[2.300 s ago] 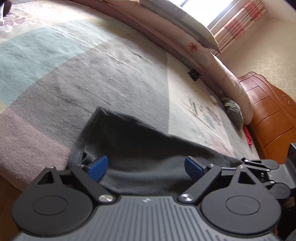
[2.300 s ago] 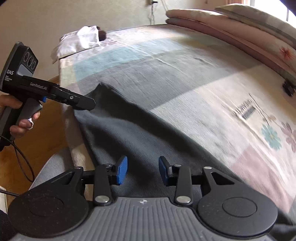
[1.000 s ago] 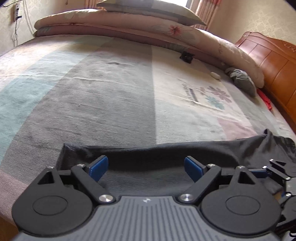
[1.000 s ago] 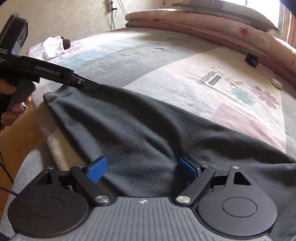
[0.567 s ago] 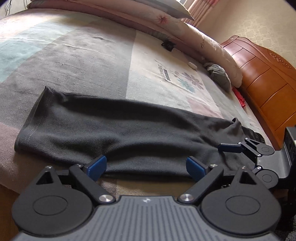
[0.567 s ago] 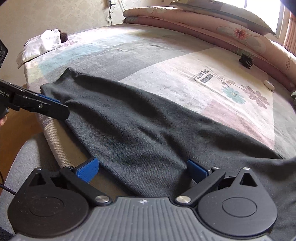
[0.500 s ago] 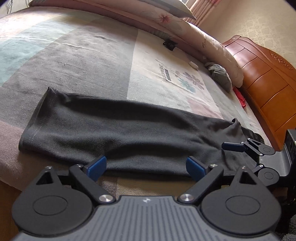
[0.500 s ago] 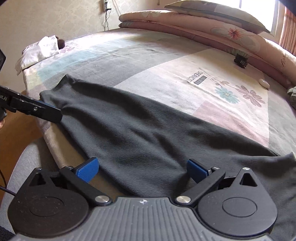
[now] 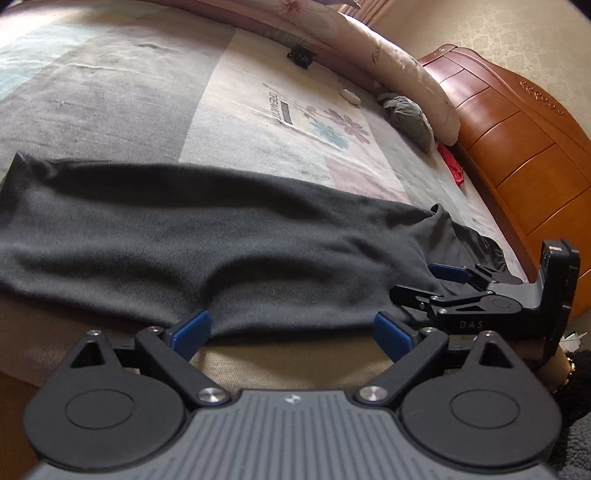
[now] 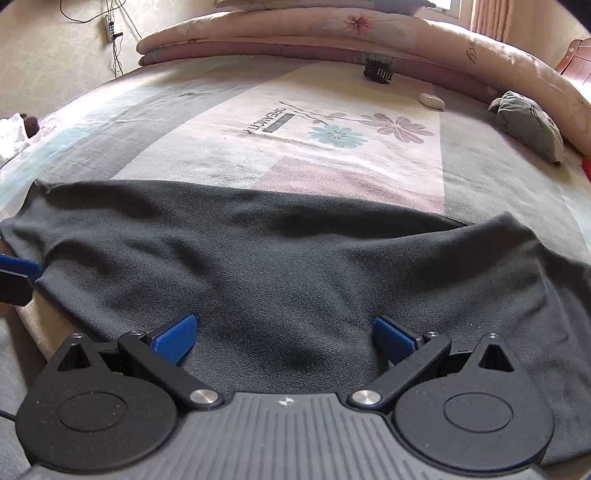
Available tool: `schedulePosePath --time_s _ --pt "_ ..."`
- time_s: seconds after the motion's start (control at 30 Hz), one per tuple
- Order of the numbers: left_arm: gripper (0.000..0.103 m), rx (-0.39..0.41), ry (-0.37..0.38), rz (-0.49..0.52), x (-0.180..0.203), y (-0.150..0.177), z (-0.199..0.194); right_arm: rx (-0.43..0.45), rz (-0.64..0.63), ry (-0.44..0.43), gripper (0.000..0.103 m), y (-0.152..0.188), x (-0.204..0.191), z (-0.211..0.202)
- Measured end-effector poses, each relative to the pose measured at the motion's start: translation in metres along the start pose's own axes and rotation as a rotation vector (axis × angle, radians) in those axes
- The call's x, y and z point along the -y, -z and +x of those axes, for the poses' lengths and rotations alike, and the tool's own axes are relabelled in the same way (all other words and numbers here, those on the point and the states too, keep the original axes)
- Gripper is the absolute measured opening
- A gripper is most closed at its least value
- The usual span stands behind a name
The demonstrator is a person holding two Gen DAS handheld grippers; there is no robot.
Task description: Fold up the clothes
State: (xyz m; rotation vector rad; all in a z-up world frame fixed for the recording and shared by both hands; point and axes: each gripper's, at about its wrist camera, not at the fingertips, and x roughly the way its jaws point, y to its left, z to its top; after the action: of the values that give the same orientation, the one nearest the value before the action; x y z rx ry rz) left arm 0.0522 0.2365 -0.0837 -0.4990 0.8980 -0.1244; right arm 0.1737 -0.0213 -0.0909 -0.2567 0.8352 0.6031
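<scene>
While a dark grey garment (image 9: 229, 251) lies stretched flat along the near edge of a patchwork floral bedspread (image 10: 332, 122), the left gripper (image 9: 291, 328) and right gripper (image 10: 284, 332) hover at its near hem, blue fingers spread wide, holding nothing.

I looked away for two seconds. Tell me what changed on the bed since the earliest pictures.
The dark garment, bunched near the bed edge before, is now spread in a long flat band along it. The right tongs, narrowly parted 2.3 s ago, have opened wide, and both they and the left tongs sit open at the near hem, gripping nothing. The quilts, grey bundle and bedspread stayed put.
</scene>
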Motion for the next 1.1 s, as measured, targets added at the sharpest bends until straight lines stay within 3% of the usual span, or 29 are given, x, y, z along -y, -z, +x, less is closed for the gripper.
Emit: schedulePosePath --time_s 0.17,0.5,0.67,0.8,0.97,1.1 --pt "0.095 0.095 -0.004 0.045 0.007 -0.027 -0.008 0.011 -0.002 0.011 0.103 0.001 -0.003 0.0" --pt "0.096 0.001 -0.045 0.036 0.018 -0.028 0.025 0.042 -0.027 -0.014 0.103 0.006 0.002 -0.007" --pt "0.097 0.002 0.025 0.005 0.033 -0.042 0.052 0.054 -0.023 -0.028 0.103 0.001 0.008 -0.013" --pt "0.097 0.003 0.082 -0.02 0.046 -0.053 0.074 0.127 -0.021 0.026 0.103 -0.002 0.032 -0.027" --pt "0.096 0.004 0.152 -0.051 0.062 -0.067 0.101 0.022 0.111 0.123 0.103 0.018 0.09 -0.019" --pt "0.096 0.01 0.192 -0.07 0.075 -0.077 0.118 0.053 0.171 0.074 0.103 0.035 0.118 -0.033"
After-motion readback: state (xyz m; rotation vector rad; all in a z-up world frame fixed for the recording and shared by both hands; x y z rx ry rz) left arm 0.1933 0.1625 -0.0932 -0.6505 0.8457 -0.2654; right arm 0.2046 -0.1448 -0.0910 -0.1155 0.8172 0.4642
